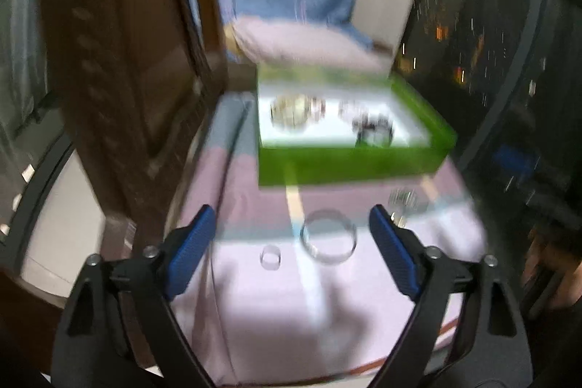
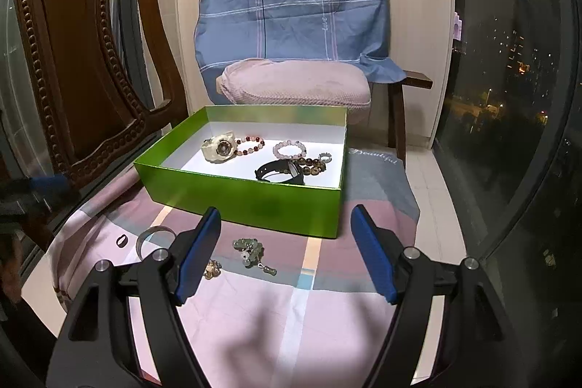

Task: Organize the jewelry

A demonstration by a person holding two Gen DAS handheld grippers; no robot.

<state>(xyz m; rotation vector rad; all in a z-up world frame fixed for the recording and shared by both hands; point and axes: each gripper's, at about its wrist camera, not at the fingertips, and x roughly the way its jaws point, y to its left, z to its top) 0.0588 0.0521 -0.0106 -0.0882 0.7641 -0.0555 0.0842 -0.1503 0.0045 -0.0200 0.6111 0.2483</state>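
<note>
On the pink cloth [image 2: 276, 308], the green charm [image 2: 251, 251] lies at 11 o'clock between the right gripper's [image 2: 287, 255] spread, empty fingers, nearer than the green box [image 2: 247, 199]. The left gripper [image 1: 293, 251] is spread too.

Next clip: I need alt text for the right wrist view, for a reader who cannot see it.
An open right tool hovers over a green jade charm cluster lying on a pink plaid cloth. Behind it, an open green cardboard box holds a cream wristwatch, a black band and beaded bracelets.
</note>
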